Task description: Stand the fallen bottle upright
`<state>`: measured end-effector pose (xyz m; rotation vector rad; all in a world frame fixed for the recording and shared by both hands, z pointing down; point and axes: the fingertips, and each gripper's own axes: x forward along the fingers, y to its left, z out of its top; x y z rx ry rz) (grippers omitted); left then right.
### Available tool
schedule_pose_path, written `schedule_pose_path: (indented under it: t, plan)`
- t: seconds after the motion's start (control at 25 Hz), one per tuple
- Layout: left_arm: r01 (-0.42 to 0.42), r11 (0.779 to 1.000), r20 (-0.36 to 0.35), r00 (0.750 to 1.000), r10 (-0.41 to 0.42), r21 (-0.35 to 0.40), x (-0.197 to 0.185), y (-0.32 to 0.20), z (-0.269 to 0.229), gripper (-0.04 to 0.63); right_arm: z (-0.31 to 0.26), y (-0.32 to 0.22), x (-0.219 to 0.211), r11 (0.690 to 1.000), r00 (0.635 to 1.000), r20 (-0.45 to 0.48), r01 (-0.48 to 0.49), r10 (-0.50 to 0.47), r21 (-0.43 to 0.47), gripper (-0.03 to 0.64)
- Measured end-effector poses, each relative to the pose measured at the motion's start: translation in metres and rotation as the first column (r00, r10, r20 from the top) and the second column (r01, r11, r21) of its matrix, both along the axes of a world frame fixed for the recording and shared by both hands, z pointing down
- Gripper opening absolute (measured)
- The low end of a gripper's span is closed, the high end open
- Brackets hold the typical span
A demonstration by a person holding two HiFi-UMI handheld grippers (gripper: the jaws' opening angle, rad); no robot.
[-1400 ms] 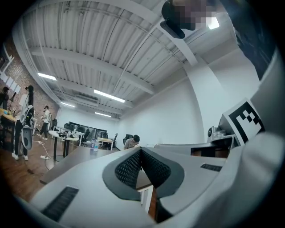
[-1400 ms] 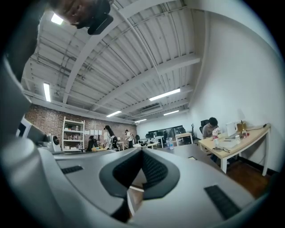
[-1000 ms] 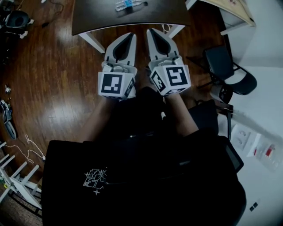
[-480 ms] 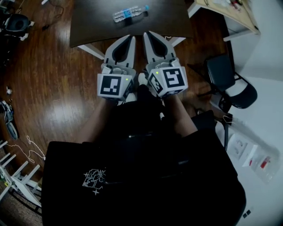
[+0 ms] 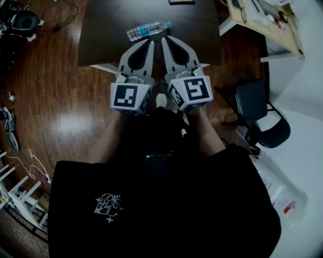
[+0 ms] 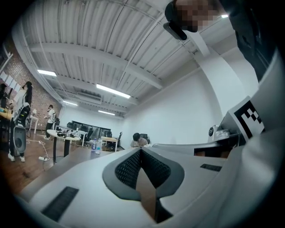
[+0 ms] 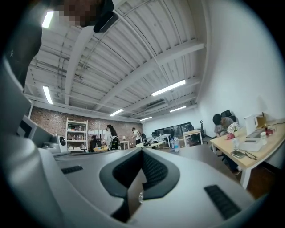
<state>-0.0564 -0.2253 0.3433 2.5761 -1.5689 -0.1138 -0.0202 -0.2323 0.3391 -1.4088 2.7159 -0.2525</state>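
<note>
A clear plastic bottle (image 5: pixel 146 30) with a blue label and blue cap lies on its side on the dark table (image 5: pixel 101 30) in the head view. Side by side and pointing level, my two grippers reach over the table's near edge, just short of the bottle. The left gripper (image 5: pixel 150 44) is shut and holds nothing. The right gripper (image 5: pixel 164 40) is also shut and holds nothing. In the left gripper view the left gripper (image 6: pixel 141 150) shows its tips met, as does the right gripper (image 7: pixel 142 150) in its own view. Neither gripper touches the bottle.
A black chair (image 5: pixel 262 111) stands on the wooden floor to the right of the table. A light desk (image 5: pixel 262 20) with small items is at the far right. Cables and gear lie on the floor at the left (image 5: pixel 10 136). A dark flat object (image 5: pixel 180 1) sits at the table's far edge.
Both grippers have moved forward together, from short of the table to over its near edge. The bottle now lies closer to their tips. Both jaws stayed shut.
</note>
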Motion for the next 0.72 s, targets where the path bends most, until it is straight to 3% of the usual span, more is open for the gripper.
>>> schedule_pose_path:
  t: [0.44, 0.72]
  plan:
    - [0.043, 0.999, 0.052, 0.998, -0.044, 0.007, -0.009, -0.050, 0.010, -0.002, 0.011, -0.046, -0.002, 0.999, 0.999, 0.018, 0.041, -0.041, -0.031, 0.014]
    - [-0.054, 0.998, 0.149, 0.987, 0.055, -0.014, -0.007, -0.064, 0.026, -0.002, 0.012, -0.059, -0.003, 0.999, 1.000, 0.015, 0.003, -0.003, -0.038, 0.014]
